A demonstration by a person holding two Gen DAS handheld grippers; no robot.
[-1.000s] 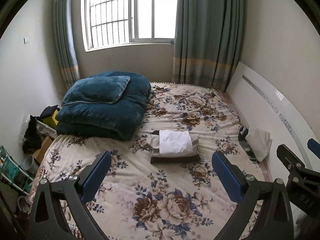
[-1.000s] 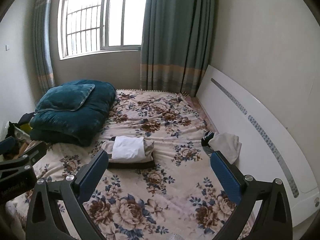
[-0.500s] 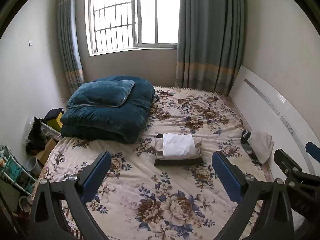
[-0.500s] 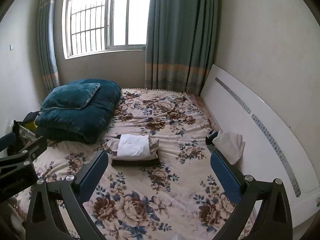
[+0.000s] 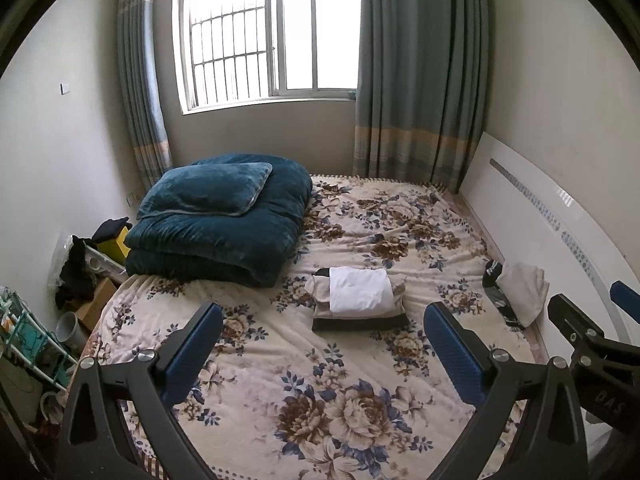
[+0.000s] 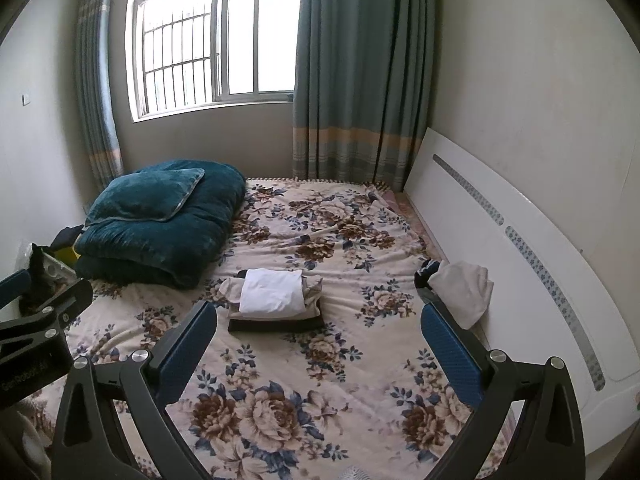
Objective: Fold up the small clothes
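Nearest to me, my left gripper (image 5: 320, 344) hangs above the bed with its blue fingers spread wide and nothing between them. My right gripper (image 6: 318, 342) is the same, wide apart and empty; neither touches any cloth.

Below them is a bare stretch of the flowered bedspread (image 5: 280, 368). Past that, in the middle of the bed, sits a neat stack of folded clothes (image 5: 358, 300): a white piece on top, a beige one under it, something dark at the bottom. I take that as the finished part of the job.

Off to the right, against the white headboard (image 6: 520, 248), lies a loose pile of clothes (image 6: 460, 292), a whitish garment bunched over something dark. It looks unfolded to me, so I judge that at least this much is left; how many pieces it holds I cannot tell. My next move would probably be to reach there with the right gripper.

Farther back, a folded teal quilt (image 5: 224, 224) with a pillow (image 5: 208, 192) on it sits under the window (image 5: 272, 32).
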